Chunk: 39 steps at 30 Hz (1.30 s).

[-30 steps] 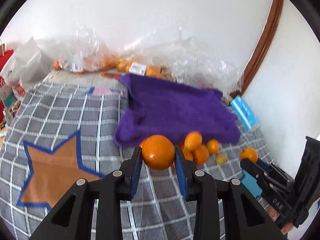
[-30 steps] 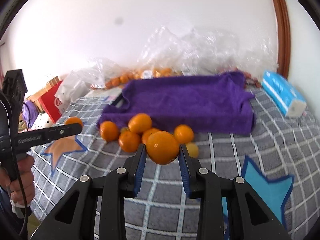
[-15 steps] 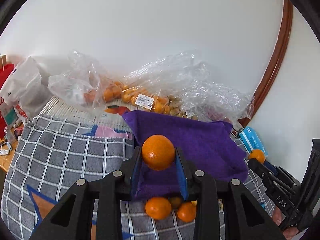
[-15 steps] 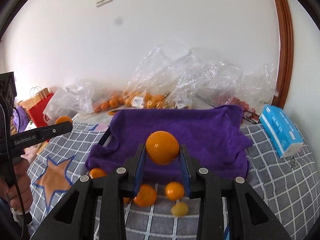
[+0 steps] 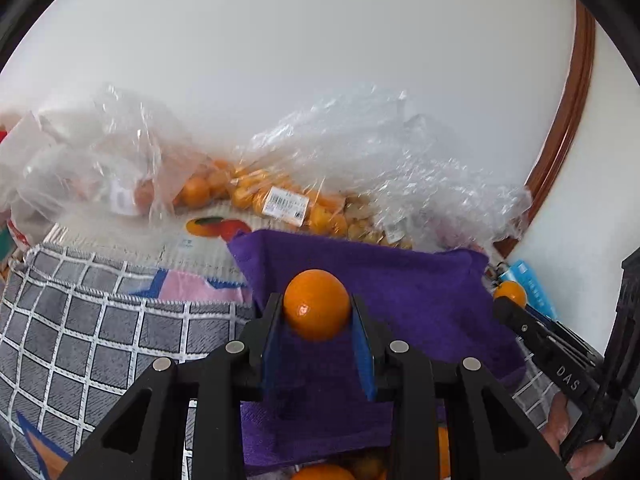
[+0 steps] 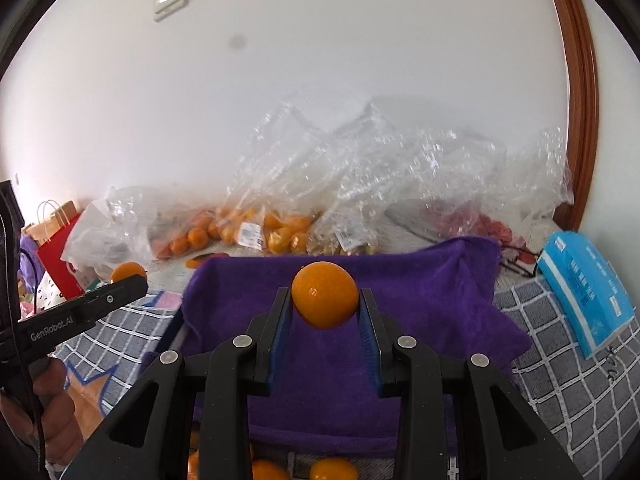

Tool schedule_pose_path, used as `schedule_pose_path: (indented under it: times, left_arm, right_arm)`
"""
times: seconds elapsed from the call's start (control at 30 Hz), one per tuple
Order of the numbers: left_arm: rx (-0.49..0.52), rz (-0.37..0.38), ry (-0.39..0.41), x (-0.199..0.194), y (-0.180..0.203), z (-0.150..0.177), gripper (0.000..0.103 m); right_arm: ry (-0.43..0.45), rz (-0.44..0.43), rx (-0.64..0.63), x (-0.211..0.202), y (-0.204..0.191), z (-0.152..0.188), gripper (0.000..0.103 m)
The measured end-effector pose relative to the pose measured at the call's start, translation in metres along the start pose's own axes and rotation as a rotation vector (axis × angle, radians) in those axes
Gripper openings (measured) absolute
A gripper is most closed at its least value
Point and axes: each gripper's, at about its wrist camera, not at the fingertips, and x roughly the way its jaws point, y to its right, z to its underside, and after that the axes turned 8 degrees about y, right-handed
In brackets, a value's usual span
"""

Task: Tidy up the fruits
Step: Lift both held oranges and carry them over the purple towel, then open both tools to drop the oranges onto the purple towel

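So each hand-held gripper is pinching its own orange. The left hand-held gripper [image 5: 317,322] clamps one orange [image 5: 317,304] between its pads, the right hand-held gripper [image 6: 325,316] another orange [image 6: 325,294], both above the purple towel [image 6: 420,304].

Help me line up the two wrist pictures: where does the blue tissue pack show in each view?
Left wrist view: the blue tissue pack sits at the right edge, mostly hidden behind the right gripper and the orange in its jaws.
Right wrist view: it lies in plain sight at the right, on the checked cloth.
Shared landmark: the purple towel, whose right end reaches toward the pack in both.
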Motion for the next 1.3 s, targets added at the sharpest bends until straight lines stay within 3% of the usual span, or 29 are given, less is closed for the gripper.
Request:
schedule_pose_path:
  times: [0.13, 0.4, 0.73, 0.87, 1.3]
  left_arm:
    - [-0.033, 0.003, -0.027, 0.01, -0.009, 0.007, 0.031]
    - [-0.036, -0.027, -0.048, 0.025, -0.015, 0.015, 0.031]
    - [-0.015, 0.017, -0.086, 0.033, -0.01, 0.021, 0.031]
    - [-0.006, 0.059, -0.107, 0.036, -0.005, 0.025, 0.031]
    - [0.018, 0.071, -0.133, 0.043, 0.001, 0.034, 0.031]
  right_arm:
    - [-0.059, -0.004, 0.061, 0.019, 0.017, 0.012, 0.033]
    - [-0.083, 0.039, 0.124, 0.029, 0.041, 0.019, 0.033]
    - [-0.147, 0.034, 0.038, 0.044, 0.025, 0.035, 0.033]
    - [-0.164, 0.033, 0.038, 0.048, 0.026, 0.038, 0.033]
    - [-0.175, 0.065, 0.059, 0.052, 0.035, 0.04, 0.034]
